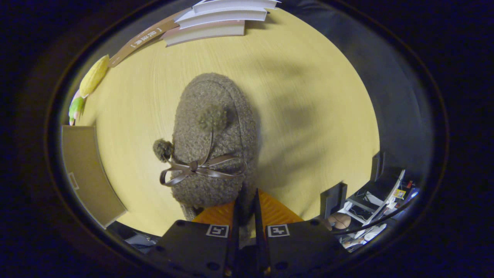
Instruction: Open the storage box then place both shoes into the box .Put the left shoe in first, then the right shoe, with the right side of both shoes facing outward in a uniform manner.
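Note:
A fuzzy brown shoe (214,139) with a ribbon bow and two pom-poms stretches away from my fingers, toe pointing toward the books. My gripper (247,195) is shut on the shoe's near rim, with a thin strip of its fabric pinched between the two fingers. The shoe's shadow falls on the yellow table (308,77) a little to its right. A tan flat panel of the storage box (87,173) lies to the left of the shoe, at the table's edge.
A stack of books (220,21) lies at the far side of the table, with a brown card strip (142,40) beside it. A toy corn cob (93,75) sits at the far left. Off the table's right edge are dark stands and clutter (370,208).

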{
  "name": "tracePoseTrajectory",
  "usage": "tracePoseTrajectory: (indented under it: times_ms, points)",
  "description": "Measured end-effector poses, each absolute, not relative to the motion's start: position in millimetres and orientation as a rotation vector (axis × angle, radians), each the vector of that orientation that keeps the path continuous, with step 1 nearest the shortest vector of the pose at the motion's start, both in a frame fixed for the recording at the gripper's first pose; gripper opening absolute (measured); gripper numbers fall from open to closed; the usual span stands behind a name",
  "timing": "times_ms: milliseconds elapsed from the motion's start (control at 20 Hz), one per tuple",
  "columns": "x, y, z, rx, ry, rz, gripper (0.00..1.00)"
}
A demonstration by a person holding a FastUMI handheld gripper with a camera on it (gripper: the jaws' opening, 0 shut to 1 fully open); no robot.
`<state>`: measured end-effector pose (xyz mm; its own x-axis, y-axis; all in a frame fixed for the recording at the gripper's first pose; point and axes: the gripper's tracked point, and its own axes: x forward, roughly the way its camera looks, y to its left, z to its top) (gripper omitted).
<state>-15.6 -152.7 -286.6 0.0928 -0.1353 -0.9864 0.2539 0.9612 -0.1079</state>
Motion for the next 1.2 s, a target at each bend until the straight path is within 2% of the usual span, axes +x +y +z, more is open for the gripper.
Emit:
tracePoseTrajectory:
  times_ms: [50,100,300,800,1200]
  points:
    - [-16,-151,-287,0.109,1.454,-0.288,0.22]
    - [-15,-150,-286,0.126,1.450,-0.301,0.12]
    - [-21,-151,-283,0.112,1.438,-0.352,0.04]
    - [-33,-146,-233,-0.033,1.344,-0.476,0.04]
    - [-47,-107,-147,-0.090,1.264,-0.576,0.04]
